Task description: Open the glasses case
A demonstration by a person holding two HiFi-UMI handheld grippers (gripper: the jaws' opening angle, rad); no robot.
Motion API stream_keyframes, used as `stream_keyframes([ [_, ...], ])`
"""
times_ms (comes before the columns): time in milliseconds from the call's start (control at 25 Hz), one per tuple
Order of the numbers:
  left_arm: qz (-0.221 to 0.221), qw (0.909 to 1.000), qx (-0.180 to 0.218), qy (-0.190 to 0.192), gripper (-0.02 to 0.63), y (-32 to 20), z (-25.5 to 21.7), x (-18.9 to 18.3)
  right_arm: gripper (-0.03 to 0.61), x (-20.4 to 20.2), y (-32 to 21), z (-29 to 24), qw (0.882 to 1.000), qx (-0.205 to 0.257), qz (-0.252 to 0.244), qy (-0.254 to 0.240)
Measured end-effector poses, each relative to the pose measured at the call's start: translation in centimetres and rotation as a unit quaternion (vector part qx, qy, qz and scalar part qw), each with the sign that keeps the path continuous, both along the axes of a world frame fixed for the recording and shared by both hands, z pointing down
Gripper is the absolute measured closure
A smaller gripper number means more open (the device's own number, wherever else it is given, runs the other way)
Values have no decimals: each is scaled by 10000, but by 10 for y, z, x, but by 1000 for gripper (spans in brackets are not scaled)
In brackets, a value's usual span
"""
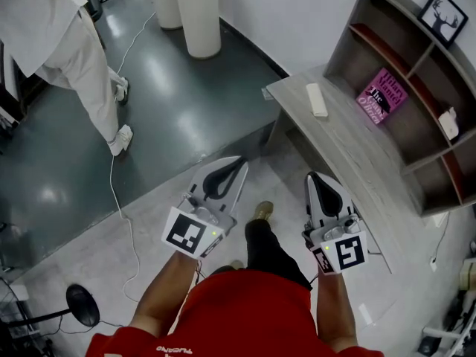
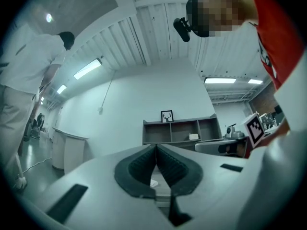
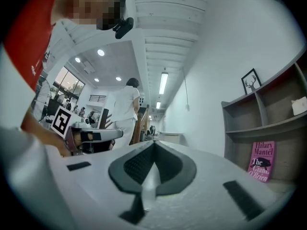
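Head view: left gripper [image 1: 236, 162] and right gripper [image 1: 313, 178], each with jaws pressed together and nothing between them, held over the floor just short of the grey desk [image 1: 349, 155]. White glasses case [image 1: 317, 100] lies flat on the desk top, well apart from both grippers. Pink book [image 1: 381, 95] leans in the shelf unit [image 1: 348, 42] beside it.

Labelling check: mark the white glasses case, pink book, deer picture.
white glasses case [image 1: 317, 100], head view, middle of its top
pink book [image 1: 381, 96], head view, centre of cover
deer picture [image 1: 444, 16], head view, on the print
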State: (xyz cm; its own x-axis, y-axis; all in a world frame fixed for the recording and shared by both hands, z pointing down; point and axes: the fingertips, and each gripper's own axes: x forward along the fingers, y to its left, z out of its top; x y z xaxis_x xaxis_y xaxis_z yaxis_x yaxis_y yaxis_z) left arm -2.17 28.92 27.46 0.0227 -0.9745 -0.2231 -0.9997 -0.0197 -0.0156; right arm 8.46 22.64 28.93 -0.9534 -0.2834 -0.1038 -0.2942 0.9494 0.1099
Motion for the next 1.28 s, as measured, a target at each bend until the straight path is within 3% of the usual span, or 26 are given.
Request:
stream_keyframes([
  [360, 174, 9995, -234, -139, 603, -110, 13, -53, 574, -46, -110, 15, 9994, -70, 345, 17],
  [640, 528, 9955, -750, -230, 603, -223, 45, -84, 574, -74, -214, 29, 9977, -93, 673, 91],
  [920, 799, 9908, -1046, -326, 602, -317, 76, -102, 574, -91, -294, 52, 9946, -154, 963, 342],
  [1280, 1326, 9786, -1491, -499, 601, -400, 118, -108, 574, -102, -353, 90, 9863, -471, 1422, 689],
])
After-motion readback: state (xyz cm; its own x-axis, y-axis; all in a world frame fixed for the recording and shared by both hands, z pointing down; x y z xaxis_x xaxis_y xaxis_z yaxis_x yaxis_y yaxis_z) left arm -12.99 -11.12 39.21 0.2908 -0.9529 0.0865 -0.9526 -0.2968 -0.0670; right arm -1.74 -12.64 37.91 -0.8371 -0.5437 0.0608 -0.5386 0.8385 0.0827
